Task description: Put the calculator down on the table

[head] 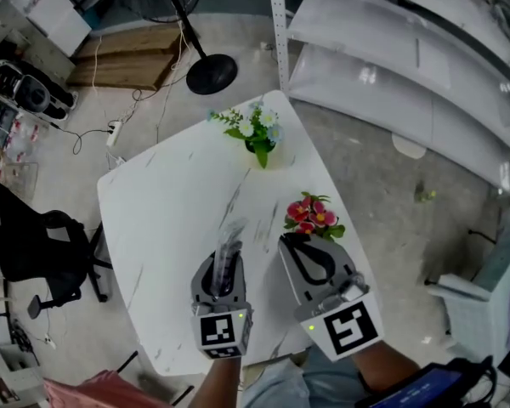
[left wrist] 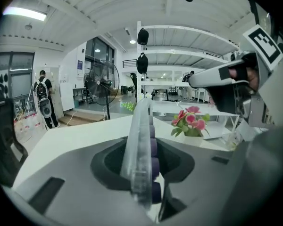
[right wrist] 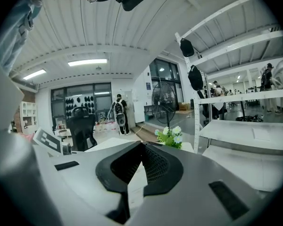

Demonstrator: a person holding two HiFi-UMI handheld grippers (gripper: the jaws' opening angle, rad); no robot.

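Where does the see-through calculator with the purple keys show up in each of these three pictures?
Head view: the calculator is low and centre, standing on edge in the left gripper.
Left gripper view: the calculator is dead centre, clamped upright between the jaws, with the purple keys on its right face.
Right gripper view: not in it.
Shared landmark: the standing fan on the floor beyond the table.
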